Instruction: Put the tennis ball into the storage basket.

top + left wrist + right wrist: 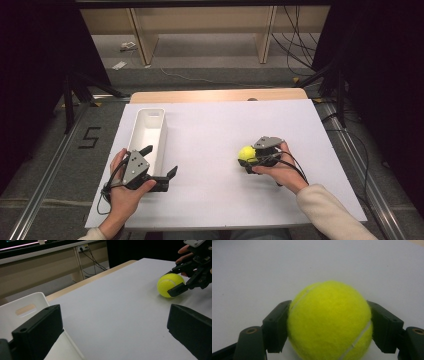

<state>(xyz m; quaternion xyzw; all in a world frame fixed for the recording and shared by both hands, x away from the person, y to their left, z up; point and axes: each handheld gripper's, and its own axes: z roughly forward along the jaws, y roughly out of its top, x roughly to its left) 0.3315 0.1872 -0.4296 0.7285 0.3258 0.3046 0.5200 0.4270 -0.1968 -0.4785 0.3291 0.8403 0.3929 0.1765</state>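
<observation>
Yellow felt is pinched on both sides: the tennis ball [329, 321] is clamped by the right gripper [256, 159] on the white table [225, 130], apparently for lifting. The left gripper [160, 167] is held wide open, empty, beside the white bin [161, 116].

A lab recording booth: black curtains [30, 50] flank a white surface [225, 150], aluminium rails [45, 195] line the grey floor, loose cables [295, 45] trail by bare wooden shelving [200, 30].
</observation>
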